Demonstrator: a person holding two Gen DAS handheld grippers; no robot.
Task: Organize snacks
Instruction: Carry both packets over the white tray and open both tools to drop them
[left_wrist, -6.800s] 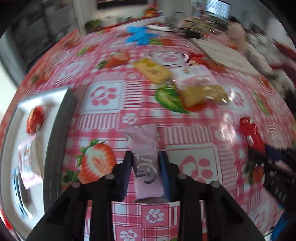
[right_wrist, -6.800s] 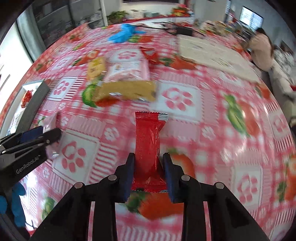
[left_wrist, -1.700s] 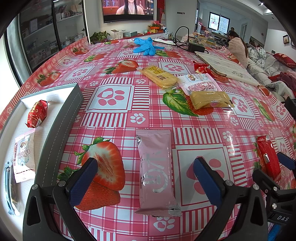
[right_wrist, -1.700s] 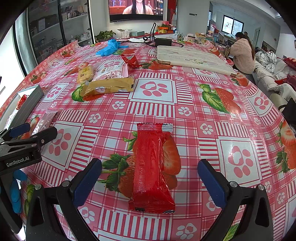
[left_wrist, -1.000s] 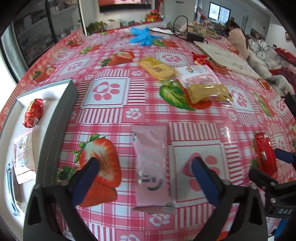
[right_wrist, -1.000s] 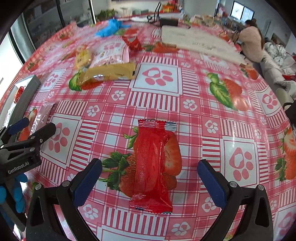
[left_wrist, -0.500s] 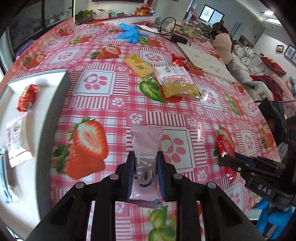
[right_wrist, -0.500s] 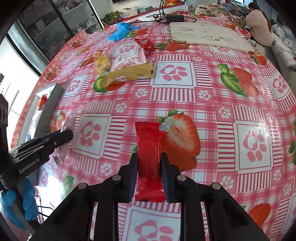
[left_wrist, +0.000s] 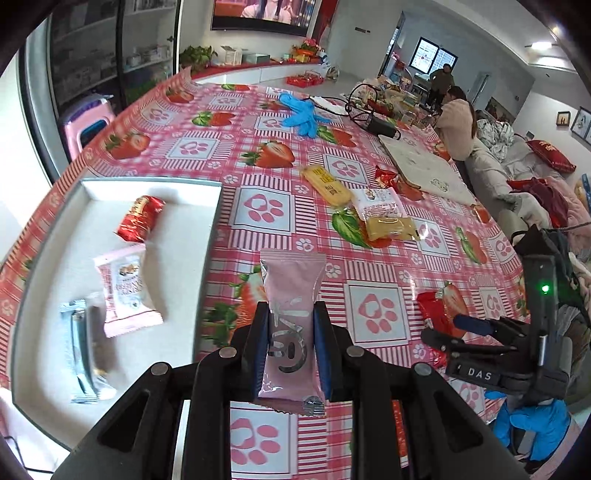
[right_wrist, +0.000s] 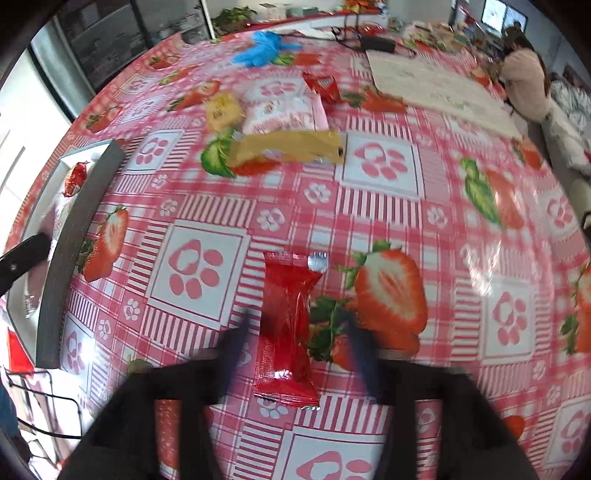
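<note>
Left tool (left_wrist: 290, 347) clamps the pink snack packet (left_wrist: 291, 317), lifted just right of the white tray (left_wrist: 210, 236); carry it level over the rim. Right tool (right_wrist: 295, 343), jaws opening, straddles the red packet (right_wrist: 288, 325) on the worktop (right_wrist: 406, 221).

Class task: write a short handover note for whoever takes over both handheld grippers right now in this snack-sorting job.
Left gripper: shut on the pale pink foil snack packet, beside the shallow white tray.
Right gripper: jaws opening, the long red foil snack packet between them, pads apart from it.
Done: tray holds a small red wrapped sweet, a pink-and-white packet and a silver bar.
Left: tray the pink and red packets, then the yellow and pink ones further along the strawberry tablecloth.
</note>
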